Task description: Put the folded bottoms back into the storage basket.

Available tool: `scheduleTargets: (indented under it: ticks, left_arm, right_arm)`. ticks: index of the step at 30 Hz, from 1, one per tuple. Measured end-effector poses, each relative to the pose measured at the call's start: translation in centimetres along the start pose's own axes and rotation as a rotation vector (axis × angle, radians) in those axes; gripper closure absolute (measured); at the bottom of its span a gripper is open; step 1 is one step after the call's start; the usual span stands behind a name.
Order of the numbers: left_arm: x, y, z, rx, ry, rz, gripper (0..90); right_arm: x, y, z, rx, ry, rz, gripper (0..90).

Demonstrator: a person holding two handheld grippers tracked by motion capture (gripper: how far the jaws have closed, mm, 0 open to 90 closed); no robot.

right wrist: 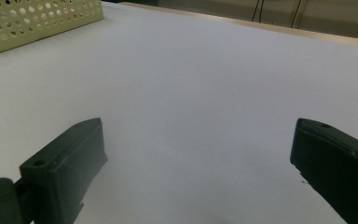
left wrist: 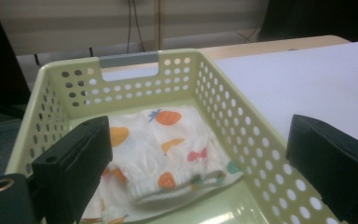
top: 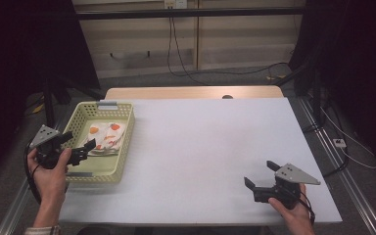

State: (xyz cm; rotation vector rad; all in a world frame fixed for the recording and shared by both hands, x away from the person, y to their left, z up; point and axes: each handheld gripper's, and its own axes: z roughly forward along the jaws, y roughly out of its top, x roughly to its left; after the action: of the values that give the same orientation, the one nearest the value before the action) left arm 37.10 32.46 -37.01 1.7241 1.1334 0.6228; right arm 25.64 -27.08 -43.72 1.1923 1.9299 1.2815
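On the white surface (top: 205,147), the pale green basket (top: 127,128) sits at the left edge with a folded fruit-print cloth (top: 105,137) lying flat on its floor. The left tongs (top: 77,147) hang open just over the basket's near end, the cloth straight ahead of and below them between the jaws in the left gripper view, its long side running toward the far wall. The right tongs (top: 259,177) are open too, empty and well apart at the near right corner, so the left is much the nearer for a grab.

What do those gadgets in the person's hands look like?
Both are black. The left gripper and right gripper each have two blocky black jaws and a grey three-cornered plate on top, dotted with small holes. A dark cable trails from each. A light cuff shows at the left wrist.
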Motion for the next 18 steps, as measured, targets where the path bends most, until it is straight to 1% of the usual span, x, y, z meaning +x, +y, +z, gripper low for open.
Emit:
scheduleTargets:
  ticks: [3, 6, 8, 11, 13, 16, 18]
  left_arm:
    - [-0.4, 0.0, -0.2, -0.017, 0.027, 0.026, 6.7]
    - [-0.7, 0.0, -0.3, -0.033, 0.041, 0.026, 6.6]
    - [-1.0, 0.0, -0.3, -0.034, 0.038, 0.028, 6.5]
    - [-1.5, 0.0, -0.3, -0.027, 0.021, 0.031, 6.1]
    - [-1.7, 0.0, -0.3, -0.032, 0.019, 0.023, 6.1]
    - [-2.1, 0.0, -0.3, -0.021, 0.016, 0.031, 6.1]
    - [-2.5, 0.0, -0.2, -0.018, 0.003, 0.032, 6.1]
  right_arm:
    - [0.0, 0.0, 0.0, 0.0, 0.002, 0.0, 3.0]
    - [0.0, 0.0, 0.0, -0.002, 0.004, -0.003, 3.1]
    - [0.0, 0.0, 0.0, -0.002, 0.004, -0.002, 3.1]
    - [0.0, 0.0, 0.0, -0.003, 0.003, -0.006, 3.1]
    - [0.1, 0.1, 0.0, -0.002, 0.003, -0.008, 3.2]
    - [0.1, 0.1, 0.1, -0.001, 0.004, -0.007, 3.2]
    - [0.0, 0.1, 0.1, -0.002, 0.005, -0.007, 3.2]
